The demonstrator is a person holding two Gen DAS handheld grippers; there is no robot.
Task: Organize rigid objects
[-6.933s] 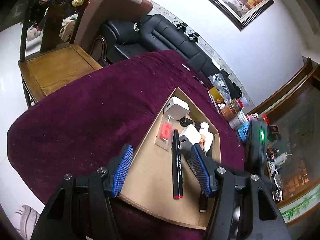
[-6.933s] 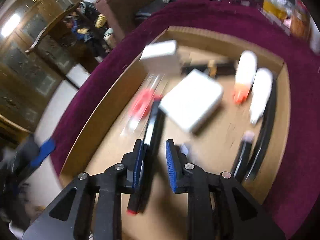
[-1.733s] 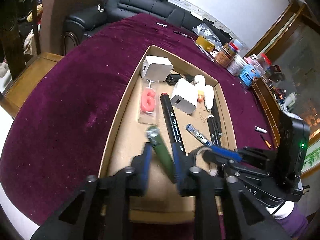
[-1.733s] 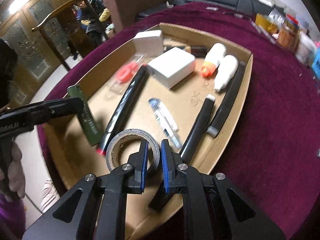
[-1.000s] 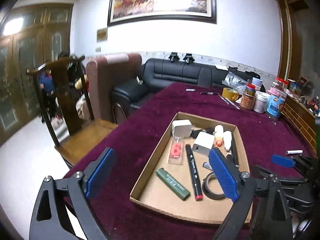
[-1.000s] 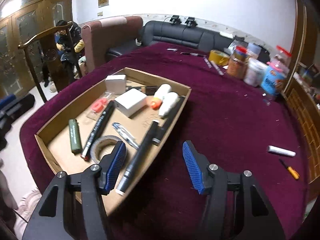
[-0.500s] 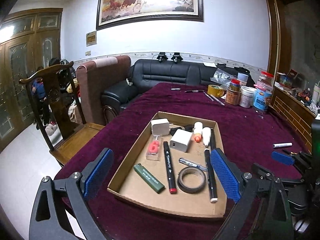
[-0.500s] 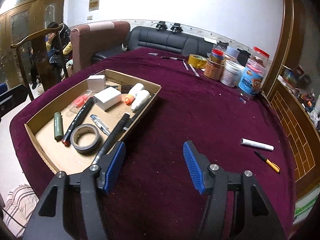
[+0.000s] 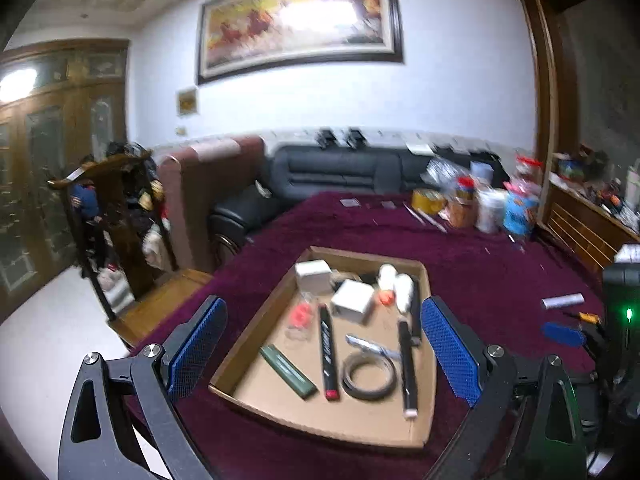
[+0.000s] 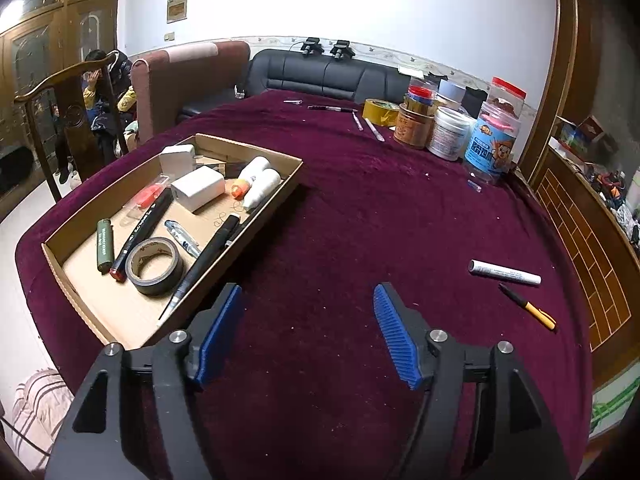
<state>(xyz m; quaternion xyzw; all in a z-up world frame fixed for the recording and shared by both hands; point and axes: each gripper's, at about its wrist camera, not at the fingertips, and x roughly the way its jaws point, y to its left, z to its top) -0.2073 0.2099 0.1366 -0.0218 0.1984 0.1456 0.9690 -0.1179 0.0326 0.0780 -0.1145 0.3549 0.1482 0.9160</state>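
Hovering, right gripper [image 10: 306, 330]: lower middle of its own view, above bare cloth; jaws widening with nothing between them, likely readying for a loose item
Left gripper [image 9: 322, 346]: lower middle of its view, spread wide and empty, framing the cardboard tray [image 9: 256, 322]; probably pulled back so the tray can be checked
Tray contents: green lighter [image 10: 104, 245], black marker [image 10: 146, 226] and roll of tape [image 10: 154, 266] lie side by side at lower left of the right view; white charger [image 10: 198, 190] and two white bottles [image 10: 258, 182] sit further up; long things lie lengthwise, seemingly so they fit the narrow box
Left to sort: white marker [image 10: 505, 272] and orange pen [image 10: 528, 306] lie on the cloth at right of that view, well apart from the tray; they look like the next picks
Table [image 10: 360, 208]: purple cloth; jars [image 10: 452, 132] cluster at the upper right, clear of the work
Stage: judged nearly finished; two loose pieces wait
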